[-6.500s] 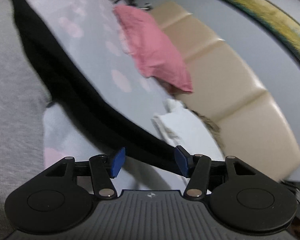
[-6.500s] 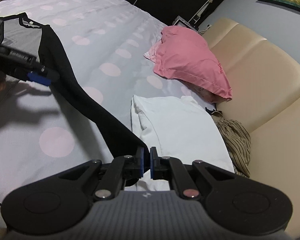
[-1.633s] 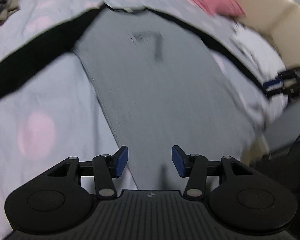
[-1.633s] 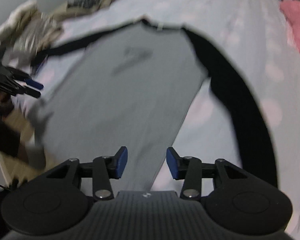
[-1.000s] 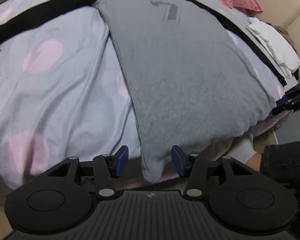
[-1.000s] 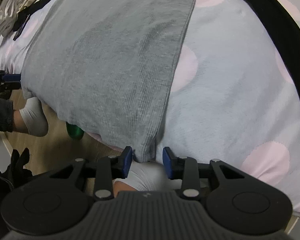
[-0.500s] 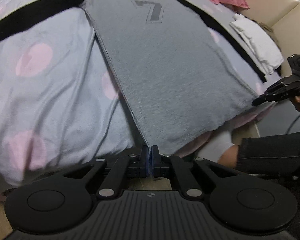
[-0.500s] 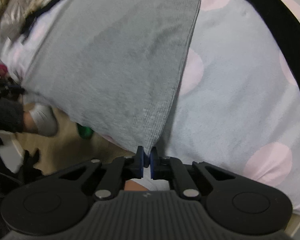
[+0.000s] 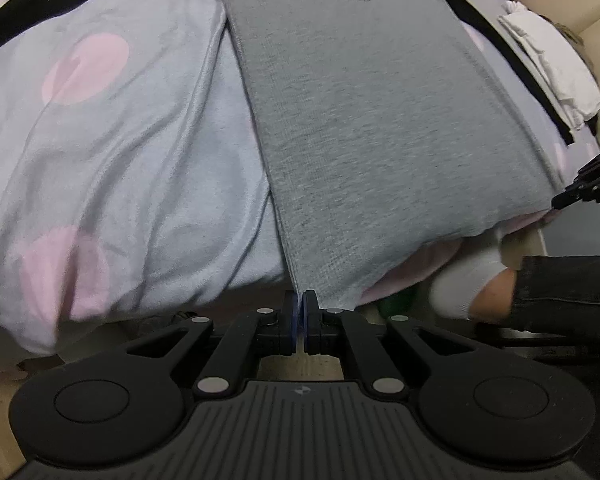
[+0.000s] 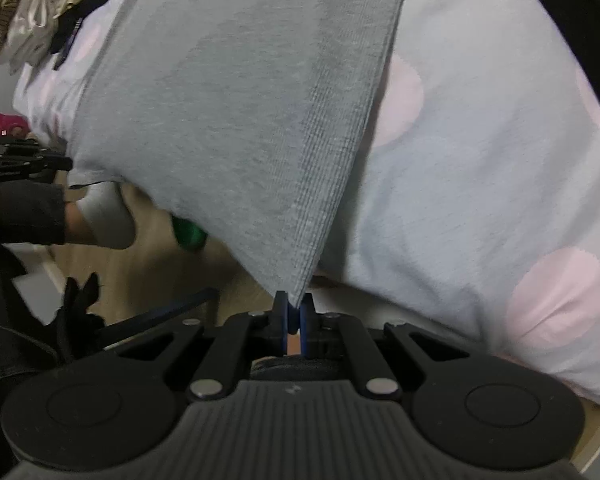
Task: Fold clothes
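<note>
A grey shirt [image 9: 372, 128] with black sleeves lies spread flat, front up, on the bed [image 9: 120, 152]. A dark numeral sits on its chest. Its hem hangs over the bed's edge, and both bottom corners are pinched, one in each set of tongs.

The printed mark on my grey shirt [image 9: 364, 112] is cut off by the top edge in the left view. Its black sleeve [image 10: 580, 20] runs out of frame in the right view. A green thing [image 10: 188, 234] under the hem is mostly hidden and blurred. My left claw [image 10: 66, 166] shows only its tip.
</note>
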`<state>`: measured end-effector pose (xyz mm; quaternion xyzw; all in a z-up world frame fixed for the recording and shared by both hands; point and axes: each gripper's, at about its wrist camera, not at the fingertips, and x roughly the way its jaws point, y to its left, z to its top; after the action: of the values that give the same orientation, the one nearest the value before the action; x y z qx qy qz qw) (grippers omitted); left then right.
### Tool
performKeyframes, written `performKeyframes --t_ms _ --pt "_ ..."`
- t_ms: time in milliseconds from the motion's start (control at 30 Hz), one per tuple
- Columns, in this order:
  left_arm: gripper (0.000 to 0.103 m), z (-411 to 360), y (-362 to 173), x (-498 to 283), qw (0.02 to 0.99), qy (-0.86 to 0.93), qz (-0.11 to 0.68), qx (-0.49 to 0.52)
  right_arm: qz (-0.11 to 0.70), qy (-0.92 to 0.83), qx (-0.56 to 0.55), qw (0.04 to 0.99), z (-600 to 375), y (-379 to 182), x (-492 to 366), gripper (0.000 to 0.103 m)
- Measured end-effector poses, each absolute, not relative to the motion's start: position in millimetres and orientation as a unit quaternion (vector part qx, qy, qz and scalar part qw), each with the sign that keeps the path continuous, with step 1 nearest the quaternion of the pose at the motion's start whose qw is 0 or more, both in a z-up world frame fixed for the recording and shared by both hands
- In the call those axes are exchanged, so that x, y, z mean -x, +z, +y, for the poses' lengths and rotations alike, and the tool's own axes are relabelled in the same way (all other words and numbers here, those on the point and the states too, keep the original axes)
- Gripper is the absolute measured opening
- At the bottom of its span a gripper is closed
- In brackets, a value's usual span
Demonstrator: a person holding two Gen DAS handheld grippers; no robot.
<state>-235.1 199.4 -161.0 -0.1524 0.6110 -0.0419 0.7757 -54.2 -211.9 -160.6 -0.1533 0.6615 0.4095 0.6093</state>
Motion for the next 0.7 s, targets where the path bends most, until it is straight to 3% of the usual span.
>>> performKeyframes --t_ms 200,267,367,500,700 --pt "0.004 213 -141 240 0.757 -0.021 0.641 0.125 0.652 0.389 0.193 0.622 -209 -163 54 0.024" --pt "0.016 230 -120 239 0.773 -0.013 0.622 0.121 0.648 0.388 0.21 0.621 -208 -159 56 0.027" --pt "0.023 272 -86 232 0.808 0.032 0.577 0.115 0.626 0.385 0.222 0.641 -205 -141 57 0.029" --pt "0.024 342 -63 224 0.828 0.133 0.524 0.148 0.593 0.387 0.223 0.67 -200 -117 56 0.036" --pt "0.024 393 -71 220 0.835 0.238 0.47 0.158 0.562 0.398 0.206 0.695 -182 -89 64 0.038"
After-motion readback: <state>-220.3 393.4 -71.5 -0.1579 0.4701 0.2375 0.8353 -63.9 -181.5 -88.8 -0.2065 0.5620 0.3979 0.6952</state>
